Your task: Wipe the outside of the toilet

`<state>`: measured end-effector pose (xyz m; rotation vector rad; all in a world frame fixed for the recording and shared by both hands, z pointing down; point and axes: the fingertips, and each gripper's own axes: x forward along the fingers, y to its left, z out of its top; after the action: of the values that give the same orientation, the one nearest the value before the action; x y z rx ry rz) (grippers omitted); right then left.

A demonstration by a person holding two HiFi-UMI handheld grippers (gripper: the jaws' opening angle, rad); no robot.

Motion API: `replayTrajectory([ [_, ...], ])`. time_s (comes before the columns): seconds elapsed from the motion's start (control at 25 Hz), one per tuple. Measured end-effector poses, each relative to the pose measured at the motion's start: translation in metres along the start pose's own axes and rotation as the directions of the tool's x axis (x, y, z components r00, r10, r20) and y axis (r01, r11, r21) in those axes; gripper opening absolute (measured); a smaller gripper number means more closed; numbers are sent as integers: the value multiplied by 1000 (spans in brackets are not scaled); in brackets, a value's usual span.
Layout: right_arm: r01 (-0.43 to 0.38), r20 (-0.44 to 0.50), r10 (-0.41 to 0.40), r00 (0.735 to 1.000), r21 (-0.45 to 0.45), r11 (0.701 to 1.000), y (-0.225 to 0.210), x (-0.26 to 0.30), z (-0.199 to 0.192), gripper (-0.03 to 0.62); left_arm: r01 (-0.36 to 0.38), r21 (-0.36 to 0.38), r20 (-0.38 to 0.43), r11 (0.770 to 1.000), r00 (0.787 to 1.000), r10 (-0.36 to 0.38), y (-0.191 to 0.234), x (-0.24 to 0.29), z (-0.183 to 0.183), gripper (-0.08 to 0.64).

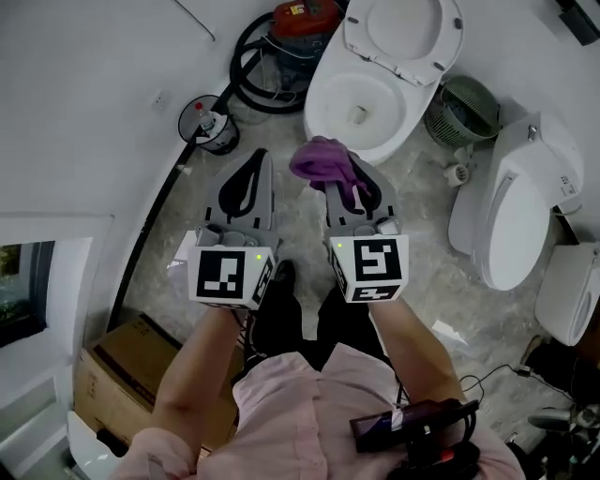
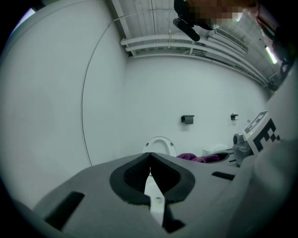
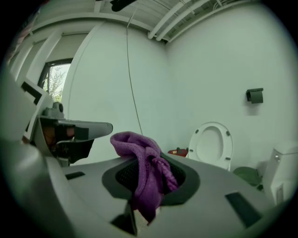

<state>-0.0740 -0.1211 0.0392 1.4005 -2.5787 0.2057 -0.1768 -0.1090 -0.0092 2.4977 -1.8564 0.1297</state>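
The person stands facing the toilet (image 1: 328, 89), a gripper in each hand, both held out level and side by side. The right gripper (image 1: 330, 178) is clenched on a purple cloth (image 1: 321, 159). The cloth is bunched over the jaw tips, with a fold hanging down between them. It hangs in the air just short of the front of the bowl, and in the right gripper view the toilet stands some way ahead, so the cloth is not touching it. The left gripper (image 1: 258, 161) is clamped tight on nothing, its dark pads meeting at the tips.

The toilet has its seat and lid tipped up against the white wall. Left of it a red vacuum (image 1: 302, 17) sits in the corner with its black hose (image 1: 251, 80) looped on the floor, and a small round black holder (image 1: 208, 127) stands by the wall. A green basket (image 1: 466, 108) sits just to the right of the bowl, and beyond that is a second white toilet (image 1: 520, 211) with its lid down. A cardboard box (image 1: 117, 370) lies on the floor at the person's left side.
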Motion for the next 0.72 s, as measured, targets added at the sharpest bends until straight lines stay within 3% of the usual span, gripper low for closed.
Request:
replayTrajectory([
  [0.32,0,-93,3,996,37,999,12,59,-148,98,27,-54,-31,998,999,-29,16,26,-135,9],
  [0.52,5,-95,-3,995,30,1000,12,102,-233,98,70,-42,2,997,998,-70,25,49,-213,9],
  [0.72,6,-55,-5,998,1,1000,4,154,-310,99,66,-32,45,997,997,-65,36,64,-293,9],
])
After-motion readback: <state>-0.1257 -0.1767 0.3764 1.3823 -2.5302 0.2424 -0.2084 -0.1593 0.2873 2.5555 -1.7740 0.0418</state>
